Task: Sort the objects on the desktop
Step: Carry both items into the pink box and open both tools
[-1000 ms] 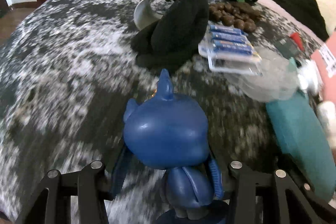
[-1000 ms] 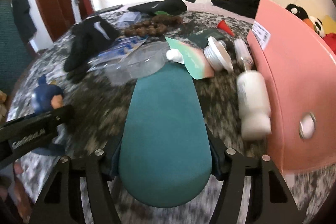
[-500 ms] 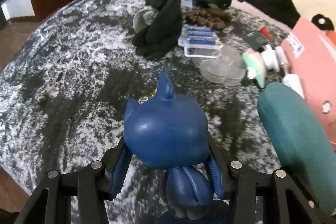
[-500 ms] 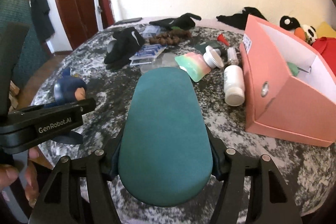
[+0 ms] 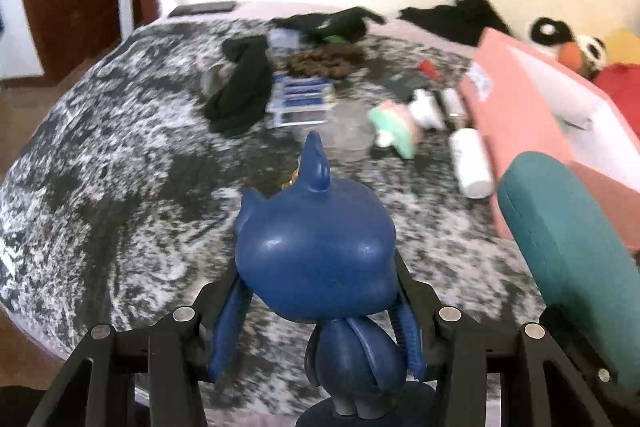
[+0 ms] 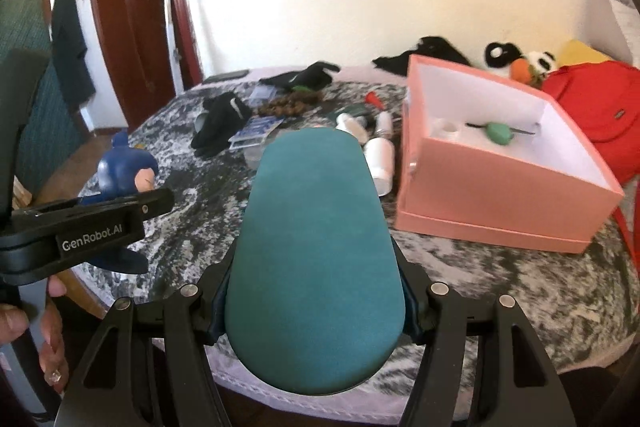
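My left gripper (image 5: 316, 307) is shut on a blue toy figure (image 5: 316, 251) and holds it above the near edge of the speckled table (image 5: 120, 163). The figure also shows in the right wrist view (image 6: 124, 175). My right gripper (image 6: 316, 303) is shut on a teal oval case (image 6: 316, 251), held above the table's near edge. The case shows at the right of the left wrist view (image 5: 572, 247). An open pink box (image 6: 500, 187) stands to the right with a small green item (image 6: 498, 133) inside.
Across the far table lie black gloves (image 5: 240, 91), a blue battery pack (image 5: 300, 99), brown beads (image 5: 324, 61), a clear lid (image 5: 348, 135), a green-pink tube (image 5: 396, 131) and white bottles (image 5: 470, 163). Plush toys (image 6: 520, 61) and a red bag (image 6: 592, 115) sit behind the box.
Both grippers have lifted and drawn back from the table with their objects still held. The pink box's open inside has come into view.
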A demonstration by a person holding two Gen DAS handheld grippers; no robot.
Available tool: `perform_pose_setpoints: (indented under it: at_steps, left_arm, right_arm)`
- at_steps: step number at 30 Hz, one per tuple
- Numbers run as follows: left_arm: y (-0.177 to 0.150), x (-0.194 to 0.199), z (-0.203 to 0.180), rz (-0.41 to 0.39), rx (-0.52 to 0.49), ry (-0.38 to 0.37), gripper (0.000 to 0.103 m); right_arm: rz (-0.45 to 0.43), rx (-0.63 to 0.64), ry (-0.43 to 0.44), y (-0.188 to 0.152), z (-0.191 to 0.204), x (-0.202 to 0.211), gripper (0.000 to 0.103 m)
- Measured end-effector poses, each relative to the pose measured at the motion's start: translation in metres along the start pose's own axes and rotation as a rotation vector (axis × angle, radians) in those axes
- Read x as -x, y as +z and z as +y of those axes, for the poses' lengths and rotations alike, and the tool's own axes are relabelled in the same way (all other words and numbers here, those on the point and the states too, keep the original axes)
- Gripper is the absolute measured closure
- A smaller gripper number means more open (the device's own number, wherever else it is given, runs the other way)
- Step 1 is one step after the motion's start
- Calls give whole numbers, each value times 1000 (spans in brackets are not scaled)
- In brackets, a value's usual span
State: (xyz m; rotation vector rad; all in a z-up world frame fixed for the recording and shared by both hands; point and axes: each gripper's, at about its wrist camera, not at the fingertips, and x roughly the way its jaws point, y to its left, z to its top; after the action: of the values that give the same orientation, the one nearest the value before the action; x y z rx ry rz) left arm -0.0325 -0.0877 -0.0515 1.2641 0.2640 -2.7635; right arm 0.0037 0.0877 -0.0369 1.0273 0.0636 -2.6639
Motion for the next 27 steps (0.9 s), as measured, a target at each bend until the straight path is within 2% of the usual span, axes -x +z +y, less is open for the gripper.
perform_pose_setpoints:
  at_steps: [7, 16, 21, 27]
  left_arm:
    - [-4, 24, -57, -25, -103, -89, 48]
    - [8, 41, -137, -46, -220, -215, 48]
    - [37, 46, -183, -86, -271, -271, 48]
    - [83, 31, -226, -113, -289, -302, 48]
  right_arm:
    - [-60, -51, -55, -15, -34, 53, 35]
    - [-134, -149, -187, -21, -101, 111, 35]
    - [-172, -190, -241, -3, -140, 124, 35]
    - [-228, -216, -297, 37, -181, 122, 35]
